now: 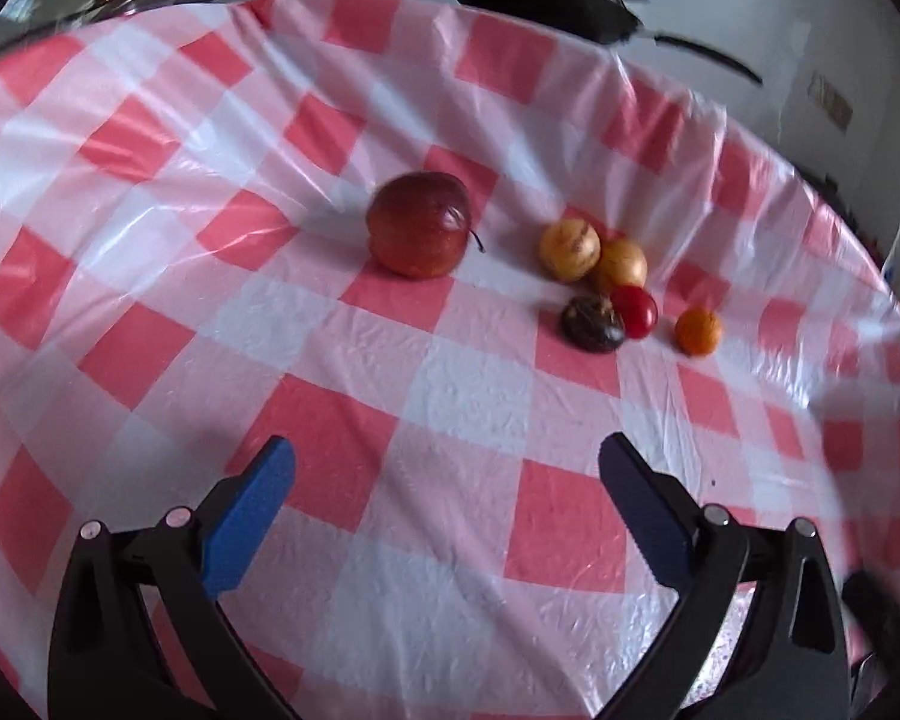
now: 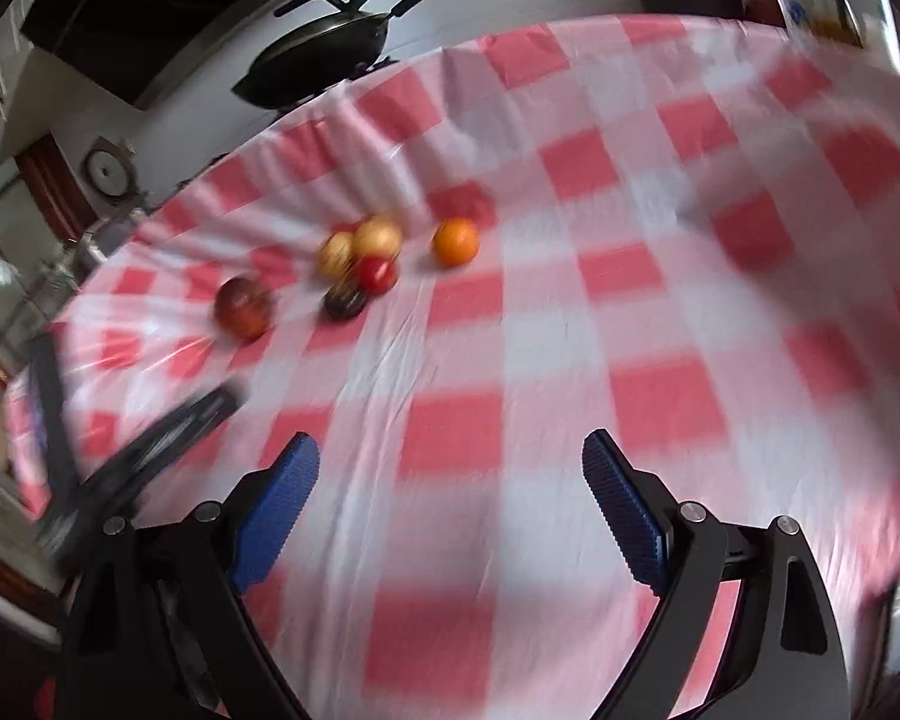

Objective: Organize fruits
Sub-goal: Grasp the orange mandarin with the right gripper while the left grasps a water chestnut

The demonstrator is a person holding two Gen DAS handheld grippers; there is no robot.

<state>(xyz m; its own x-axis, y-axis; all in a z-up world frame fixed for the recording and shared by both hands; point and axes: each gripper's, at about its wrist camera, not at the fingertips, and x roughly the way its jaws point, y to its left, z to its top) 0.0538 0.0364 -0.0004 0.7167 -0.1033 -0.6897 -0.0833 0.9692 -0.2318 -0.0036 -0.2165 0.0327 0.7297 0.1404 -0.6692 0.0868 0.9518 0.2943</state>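
Only the right view shows the left gripper [image 2: 150, 438], blurred, near the apple [image 2: 243, 308]. Both the left gripper and the right gripper [image 2: 450, 462] gape wide, empty, above the cloth [image 1: 450, 390].

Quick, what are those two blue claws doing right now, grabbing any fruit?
Left gripper: open, holding nothing.
Right gripper: open, holding nothing.

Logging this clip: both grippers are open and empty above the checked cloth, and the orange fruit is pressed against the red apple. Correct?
Not quite. The orange fruit lies alone, far from the red apple, as the left wrist view shows. Both the left gripper and the right gripper are open and empty above the checked cloth.
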